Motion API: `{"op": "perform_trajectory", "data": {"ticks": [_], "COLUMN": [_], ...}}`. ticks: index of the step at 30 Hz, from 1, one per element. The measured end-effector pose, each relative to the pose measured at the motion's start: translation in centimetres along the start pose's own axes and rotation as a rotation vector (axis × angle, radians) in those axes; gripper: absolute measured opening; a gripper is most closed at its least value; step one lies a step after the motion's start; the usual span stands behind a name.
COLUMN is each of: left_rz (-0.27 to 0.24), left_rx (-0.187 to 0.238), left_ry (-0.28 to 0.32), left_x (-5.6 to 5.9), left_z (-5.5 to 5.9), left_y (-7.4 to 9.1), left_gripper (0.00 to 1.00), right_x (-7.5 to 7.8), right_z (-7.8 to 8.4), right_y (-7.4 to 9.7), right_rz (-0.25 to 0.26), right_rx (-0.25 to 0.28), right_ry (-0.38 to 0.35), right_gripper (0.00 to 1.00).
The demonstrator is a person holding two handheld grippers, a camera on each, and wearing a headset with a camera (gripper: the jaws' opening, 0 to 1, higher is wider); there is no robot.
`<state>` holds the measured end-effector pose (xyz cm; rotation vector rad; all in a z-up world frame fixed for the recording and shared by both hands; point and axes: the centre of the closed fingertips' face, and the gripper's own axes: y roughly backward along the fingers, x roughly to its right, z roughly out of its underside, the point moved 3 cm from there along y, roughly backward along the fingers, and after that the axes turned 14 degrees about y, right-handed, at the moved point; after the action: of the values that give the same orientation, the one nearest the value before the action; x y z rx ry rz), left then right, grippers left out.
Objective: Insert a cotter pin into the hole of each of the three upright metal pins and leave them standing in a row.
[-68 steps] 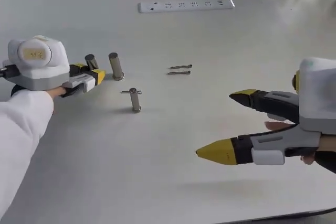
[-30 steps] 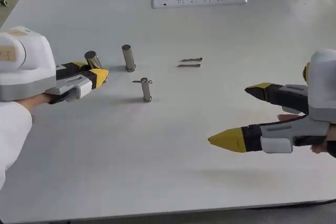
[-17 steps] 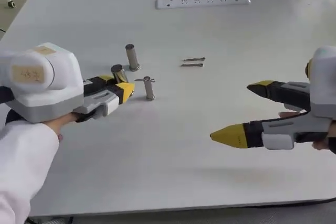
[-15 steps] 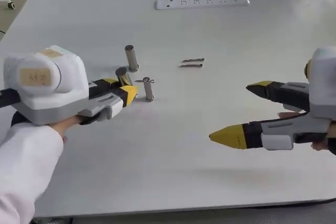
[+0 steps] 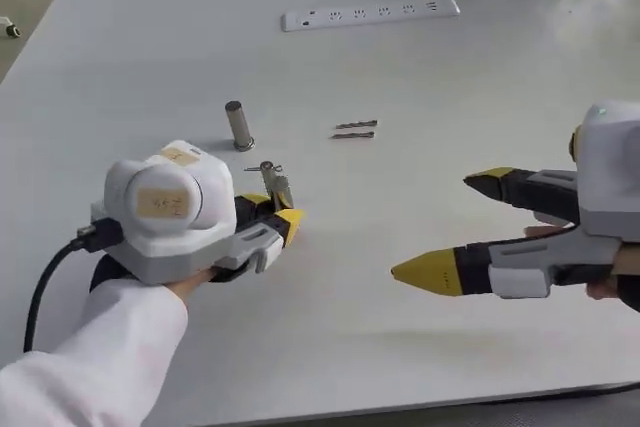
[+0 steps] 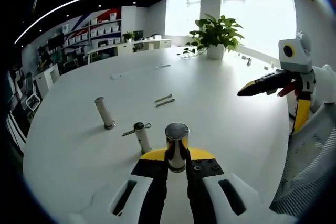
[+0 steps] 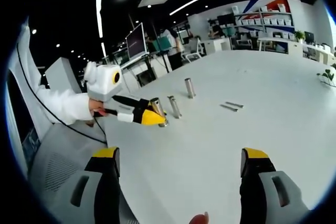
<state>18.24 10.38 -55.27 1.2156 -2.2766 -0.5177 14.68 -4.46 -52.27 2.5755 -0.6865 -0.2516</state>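
Between the left gripper's (image 6: 177, 165) jaws a bare metal pin (image 6: 177, 139) is pinched by its lower end, just beside the cotter-pinned metal pin (image 6: 140, 136). Farther off, a third metal pin (image 6: 104, 113) and two loose cotter pins (image 6: 164, 100) are seen. The right gripper (image 5: 432, 225) is held spread, well apart.

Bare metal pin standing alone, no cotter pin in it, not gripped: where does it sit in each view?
Head view: bare metal pin upper left of centre, left of the two loose cotter pins.
Left gripper view: bare metal pin left of centre, loose cotter pins to its right.
Right gripper view: bare metal pin above centre, loose cotter pins to its lower right.
Shared landmark: the loose cotter pins, lying side by side.
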Motion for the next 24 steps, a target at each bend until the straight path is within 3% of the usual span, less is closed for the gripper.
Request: {"op": "perform_trajectory", "data": {"ticks": [13, 24], "left_rz": [-0.005, -0.027], "left_rx": [-0.034, -0.051], "left_ry": [0.006, 0.03], "left_x": [1.2, 1.0], "left_z": [1.4, 2.0], "left_y": [-1.1, -1.5], "left_gripper": [0.11, 0.11], "right_x": [-0.1, 0.1], "right_z": [-0.4, -0.3], "right_y": [0.1, 0.2], "right_rz": [-0.009, -0.001], "right_rx": [0.03, 0.043], "right_ry": [0.004, -0.015], "right_gripper": [0.93, 0.93]}}
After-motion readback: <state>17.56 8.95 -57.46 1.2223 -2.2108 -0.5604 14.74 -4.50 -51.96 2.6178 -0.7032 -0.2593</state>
